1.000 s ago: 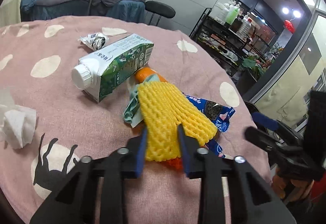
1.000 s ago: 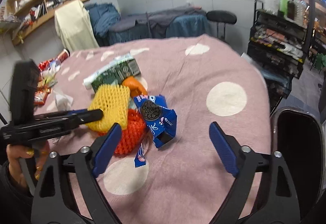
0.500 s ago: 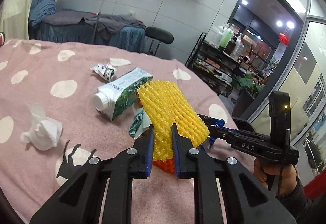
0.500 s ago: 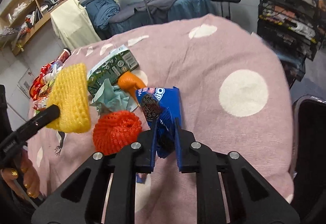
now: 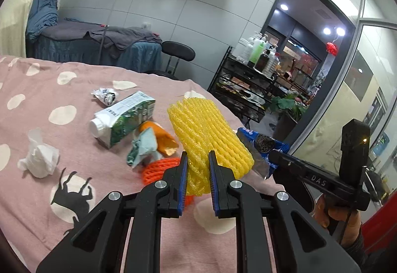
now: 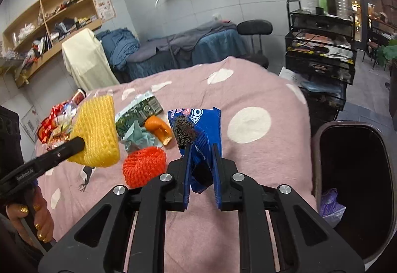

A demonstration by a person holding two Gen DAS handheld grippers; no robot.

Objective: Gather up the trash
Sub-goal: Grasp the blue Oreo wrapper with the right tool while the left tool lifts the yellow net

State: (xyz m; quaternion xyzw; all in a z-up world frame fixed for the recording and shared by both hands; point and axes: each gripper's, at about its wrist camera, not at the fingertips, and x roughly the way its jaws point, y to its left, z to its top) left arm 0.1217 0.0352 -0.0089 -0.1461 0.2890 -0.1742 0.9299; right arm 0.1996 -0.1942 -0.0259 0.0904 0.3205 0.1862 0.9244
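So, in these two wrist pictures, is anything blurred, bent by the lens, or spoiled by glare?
Left wrist view: sharp; fisheye bends the door frame and darkens the corners; ceiling lights glare a little. The yellow foam net is crisp. Right wrist view: also sharp; the wall shelf curves; the trash bin interior is too dark to read.

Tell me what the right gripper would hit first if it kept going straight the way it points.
Probably bare pink tablecloth. The right gripper, shut on the blue cookie wrapper, aims down past the orange foam net; the bin sits off to its right. Depth is unclear.
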